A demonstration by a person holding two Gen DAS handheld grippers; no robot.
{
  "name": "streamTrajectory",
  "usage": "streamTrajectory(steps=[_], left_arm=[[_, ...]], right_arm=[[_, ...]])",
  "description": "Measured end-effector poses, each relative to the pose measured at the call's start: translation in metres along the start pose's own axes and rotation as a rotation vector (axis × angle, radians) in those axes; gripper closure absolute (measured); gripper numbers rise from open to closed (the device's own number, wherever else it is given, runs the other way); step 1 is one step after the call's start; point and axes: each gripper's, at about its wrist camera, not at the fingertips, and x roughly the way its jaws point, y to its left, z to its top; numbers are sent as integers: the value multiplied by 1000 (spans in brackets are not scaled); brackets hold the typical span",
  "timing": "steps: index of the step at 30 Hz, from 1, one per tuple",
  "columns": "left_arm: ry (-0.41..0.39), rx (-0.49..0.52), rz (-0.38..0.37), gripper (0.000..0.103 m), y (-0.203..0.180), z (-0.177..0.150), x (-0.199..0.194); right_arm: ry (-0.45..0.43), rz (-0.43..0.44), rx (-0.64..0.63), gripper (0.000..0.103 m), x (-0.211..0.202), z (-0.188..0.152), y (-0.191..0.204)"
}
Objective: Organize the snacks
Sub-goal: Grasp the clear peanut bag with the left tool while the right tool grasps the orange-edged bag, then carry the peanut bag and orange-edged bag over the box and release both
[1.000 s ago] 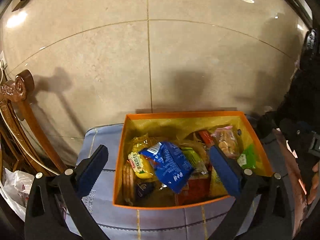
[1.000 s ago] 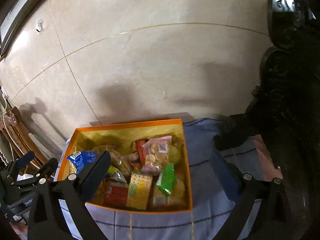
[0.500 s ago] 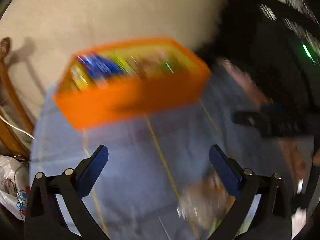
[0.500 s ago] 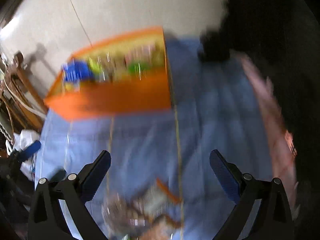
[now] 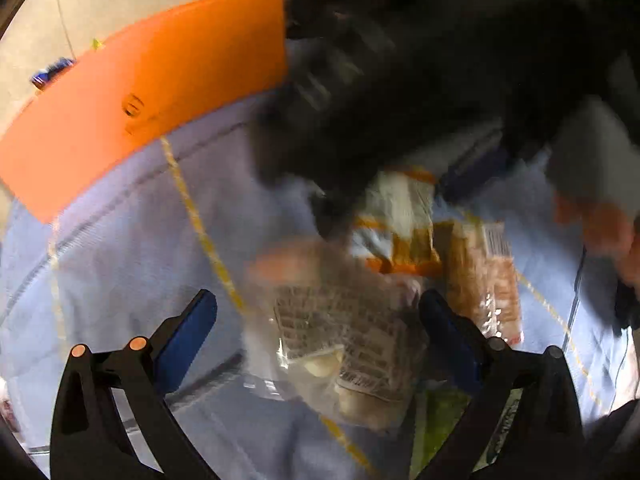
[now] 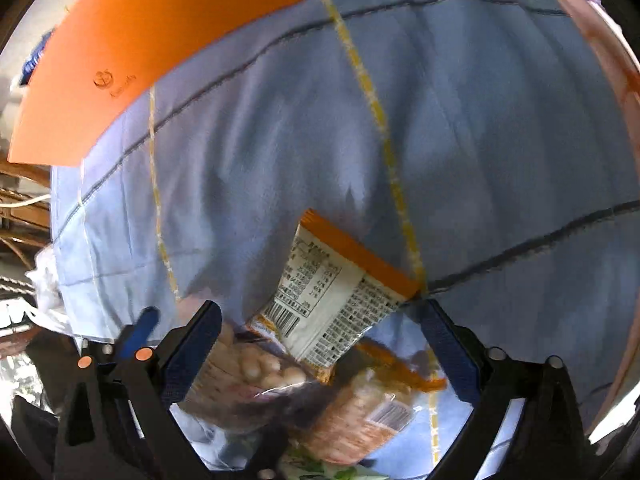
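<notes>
An orange snack box point(image 5: 152, 92) stands at the far left of a blue tablecloth point(image 5: 132, 248); only its outer wall point(image 6: 160, 40) shows. Loose packets lie in a pile on the cloth. My left gripper point(image 5: 316, 300) is open just over a clear packet with a printed label point(image 5: 344, 344). Beyond it lie a white and orange packet point(image 5: 400, 220) and a brownish packet point(image 5: 488, 280). My right gripper point(image 6: 320, 310) is open above the white and orange packet point(image 6: 336, 304), with a clear packet of round snacks point(image 6: 248, 372) below it. Neither gripper holds anything.
A dark blurred mass point(image 5: 400, 80) fills the upper right of the left wrist view. A green packet point(image 5: 440, 420) lies at the pile's near edge. Wooden furniture point(image 6: 24, 200) and a white plastic bag point(image 6: 44, 280) sit past the cloth's left edge. The table's pinkish rim point(image 6: 624, 92) curves along the right.
Both grippers have swung down and back from above the orange box to the pile of loose packets on the cloth. The box contents have gone out of sight. Both stay open.
</notes>
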Motion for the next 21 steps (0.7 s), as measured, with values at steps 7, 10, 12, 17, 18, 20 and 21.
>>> streamTrajectory(steps=[7,10,12,17,18,20,21], left_arm=[[3,-42,-58,57,7,3,-23],[-30,-24,-10,57,13,9,-38],[-41,-47,10,57,23,14,-48],[-92,-111,84,57,62,47,-80],[-94,-143,103,57,77,60,-83],[-136,-237,119,57,110,86,-93],[-166,-280,147,57,130,103,-101]], right_arm=[[-85,-1,-33,51,-20,-11,7],[-122,-34,-69,51,-26,-21,12],[-131,-10,-61,51,-31,-25,14],[-291,-16,-143,51,-83,-15,38],[-326,-17,-153,51,-93,-9,44],[-419,-29,-183,51,-121,10,59],[-447,-26,-197,51,-131,20,62]])
